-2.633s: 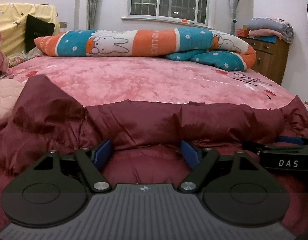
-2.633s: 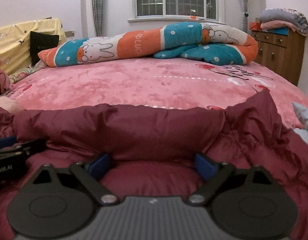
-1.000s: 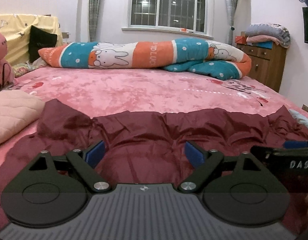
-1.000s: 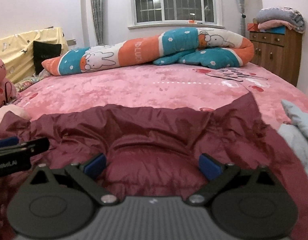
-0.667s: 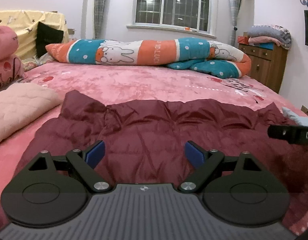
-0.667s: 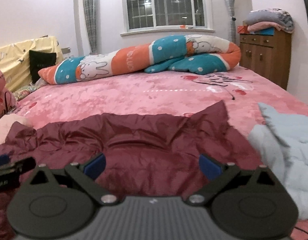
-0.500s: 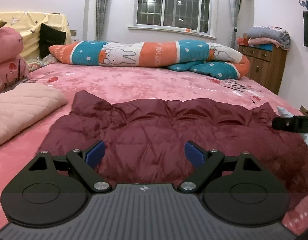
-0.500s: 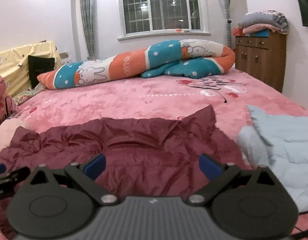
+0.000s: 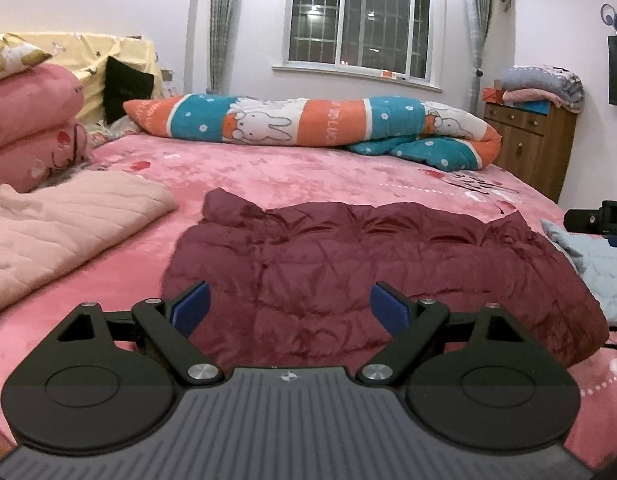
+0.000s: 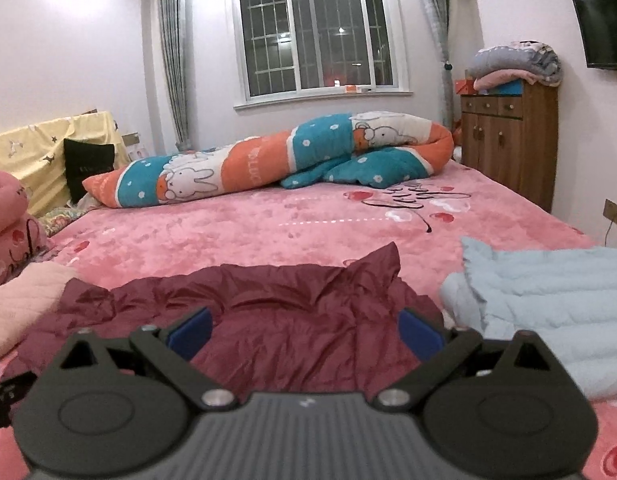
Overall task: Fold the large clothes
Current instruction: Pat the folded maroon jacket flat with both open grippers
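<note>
Grippers now higher; jacket seemingly crosswise

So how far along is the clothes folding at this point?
The maroon puffer jacket looks done: it lies on the pink bed as a compact folded bundle. Nothing is in hand; the left gripper and right gripper are both open above it. A light blue quilted garment beside it looks rumpled, probably still to fold. A pale pink quilted piece lies folded nearby.
</note>
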Demonstrator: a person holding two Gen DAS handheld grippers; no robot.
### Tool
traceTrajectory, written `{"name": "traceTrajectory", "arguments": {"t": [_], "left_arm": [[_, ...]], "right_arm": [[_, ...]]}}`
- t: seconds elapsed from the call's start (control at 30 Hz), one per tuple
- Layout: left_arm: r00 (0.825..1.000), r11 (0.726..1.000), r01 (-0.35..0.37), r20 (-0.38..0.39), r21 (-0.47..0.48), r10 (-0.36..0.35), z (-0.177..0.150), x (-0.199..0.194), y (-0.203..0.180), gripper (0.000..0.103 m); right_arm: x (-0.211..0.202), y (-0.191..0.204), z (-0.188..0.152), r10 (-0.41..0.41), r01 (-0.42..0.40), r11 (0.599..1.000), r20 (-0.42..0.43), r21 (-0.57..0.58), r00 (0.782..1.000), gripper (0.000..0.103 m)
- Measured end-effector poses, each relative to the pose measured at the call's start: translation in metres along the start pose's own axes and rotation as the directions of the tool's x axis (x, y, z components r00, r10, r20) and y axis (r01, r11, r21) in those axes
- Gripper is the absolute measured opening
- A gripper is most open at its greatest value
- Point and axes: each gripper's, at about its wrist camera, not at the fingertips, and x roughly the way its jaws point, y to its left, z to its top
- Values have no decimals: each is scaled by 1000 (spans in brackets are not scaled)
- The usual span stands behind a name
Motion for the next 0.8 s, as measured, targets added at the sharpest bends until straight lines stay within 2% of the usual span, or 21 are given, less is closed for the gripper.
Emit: {"name": "traceTrajectory", "arguments": {"t": [0.5, 0.8], "left_arm": [[998, 997, -69, 1, -31, 69, -7, -35, 23, 103], [997, 996, -78, 11, -38, 78, -7, -35, 22, 103]], "right_arm": [[-36, 29, -4, 54, -53, 997, 23, -51, 998, 99], [-45, 42, -7, 75, -72, 994, 28, -85, 997, 99]]}}
